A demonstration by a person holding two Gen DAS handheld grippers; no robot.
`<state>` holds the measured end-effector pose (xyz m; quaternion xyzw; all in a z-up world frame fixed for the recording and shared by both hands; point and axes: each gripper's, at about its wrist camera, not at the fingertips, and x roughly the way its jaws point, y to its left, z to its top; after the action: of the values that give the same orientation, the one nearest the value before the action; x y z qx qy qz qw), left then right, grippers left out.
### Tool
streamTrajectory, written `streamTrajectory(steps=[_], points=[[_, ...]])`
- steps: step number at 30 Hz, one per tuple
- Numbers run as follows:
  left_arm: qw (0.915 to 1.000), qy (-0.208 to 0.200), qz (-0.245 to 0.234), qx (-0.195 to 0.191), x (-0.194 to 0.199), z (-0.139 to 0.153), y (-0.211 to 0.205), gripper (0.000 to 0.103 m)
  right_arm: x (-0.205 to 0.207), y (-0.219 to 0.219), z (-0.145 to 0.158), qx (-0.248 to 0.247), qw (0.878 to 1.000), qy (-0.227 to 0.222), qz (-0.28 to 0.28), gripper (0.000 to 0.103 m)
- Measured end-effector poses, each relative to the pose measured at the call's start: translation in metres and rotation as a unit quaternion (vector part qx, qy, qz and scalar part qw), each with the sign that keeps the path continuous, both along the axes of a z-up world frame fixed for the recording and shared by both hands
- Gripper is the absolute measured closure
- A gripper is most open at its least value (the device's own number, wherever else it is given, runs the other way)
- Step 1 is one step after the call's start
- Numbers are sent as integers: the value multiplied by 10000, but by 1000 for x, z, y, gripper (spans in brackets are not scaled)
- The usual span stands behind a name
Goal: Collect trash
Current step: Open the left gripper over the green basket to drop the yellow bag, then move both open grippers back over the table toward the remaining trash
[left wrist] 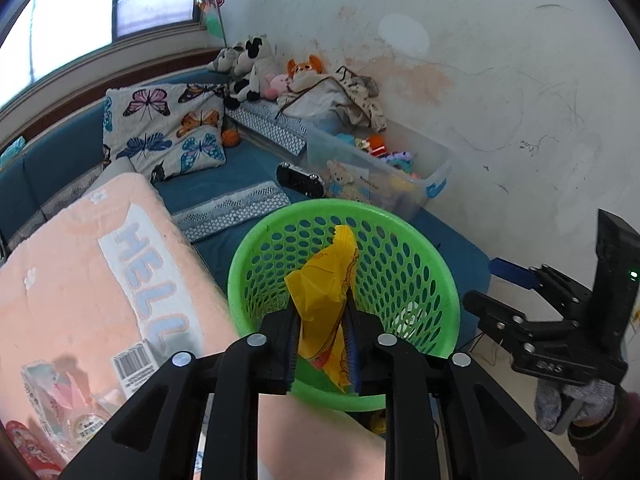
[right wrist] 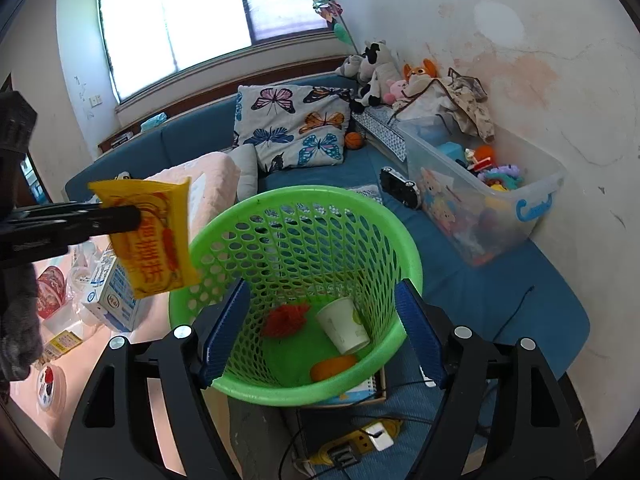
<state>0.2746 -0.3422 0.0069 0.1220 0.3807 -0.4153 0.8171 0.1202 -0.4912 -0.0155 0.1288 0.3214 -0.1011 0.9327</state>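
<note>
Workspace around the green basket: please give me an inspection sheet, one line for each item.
Surface: pink blanket on blue sofa.
Job's things: green basket holds paper cup, red scrap, orange piece; yellow wrapper.
Clutter: milk carton, packets.
Grippers: left tool shut on yellow wrapper; right tool open at the basket.
Cables: power strip, black cord.
Surroundings: toy bin, butterfly pillow, plush toys, window.
</note>
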Motion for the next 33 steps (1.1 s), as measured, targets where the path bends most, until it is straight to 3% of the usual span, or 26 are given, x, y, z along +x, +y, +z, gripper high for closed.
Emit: streamTrajectory(steps=[3,6,11,20,33], points=[[10000,49,13,55,1,-7,-5,75,-3,1,0,6,10000,-4,5,28],[9999,35,75,69,2,-10,-5,56,-5,2,0,21,10000,-6,-1,28],[9999,53,100,-51,1,-9,0,47,-10,2,-3,84,10000,3,-19,28],[9991,-1,344,-245,-9,6,35,44,-21,18,3,98,9999,-67,107,28],[9943,-170,961,-420,-44,24,138,42,-21,66,13,170,9982,-208,528,25]])
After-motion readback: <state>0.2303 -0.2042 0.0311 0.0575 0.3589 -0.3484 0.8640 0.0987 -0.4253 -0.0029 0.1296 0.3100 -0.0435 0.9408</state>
